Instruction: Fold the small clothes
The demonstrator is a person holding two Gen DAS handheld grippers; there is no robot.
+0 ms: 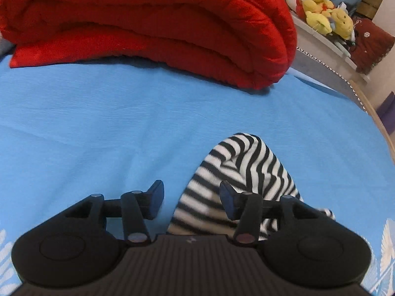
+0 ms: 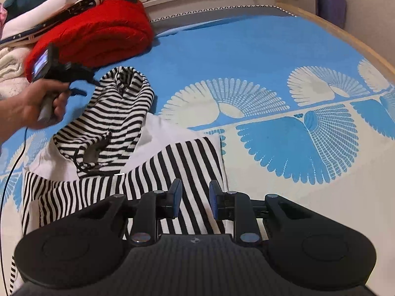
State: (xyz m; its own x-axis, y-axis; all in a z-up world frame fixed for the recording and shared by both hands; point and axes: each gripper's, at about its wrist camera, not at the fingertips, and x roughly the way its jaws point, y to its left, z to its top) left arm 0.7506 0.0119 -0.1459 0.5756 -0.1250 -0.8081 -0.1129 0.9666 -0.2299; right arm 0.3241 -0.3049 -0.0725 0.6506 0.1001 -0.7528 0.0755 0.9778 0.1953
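Observation:
A small black-and-white striped hooded garment (image 2: 116, 123) lies on the blue bedsheet (image 2: 246, 54), its hood toward the red blanket and its striped body (image 2: 187, 172) near me. In the left wrist view the striped hood (image 1: 246, 167) lies under and beyond my left gripper (image 1: 191, 197), which is open with its right finger over the fabric. My left gripper also shows in the right wrist view (image 2: 76, 83), held by a hand beside the hood. My right gripper (image 2: 195, 199) is open just above the garment's lower right part.
A folded red blanket (image 1: 148, 24) lies across the bed behind the garment. Folded linens (image 2: 37, 12) are stacked at the far left. Yellow plush toys (image 1: 325, 12) sit on a shelf beyond the bed. The wooden bed edge (image 2: 358, 42) curves along the right.

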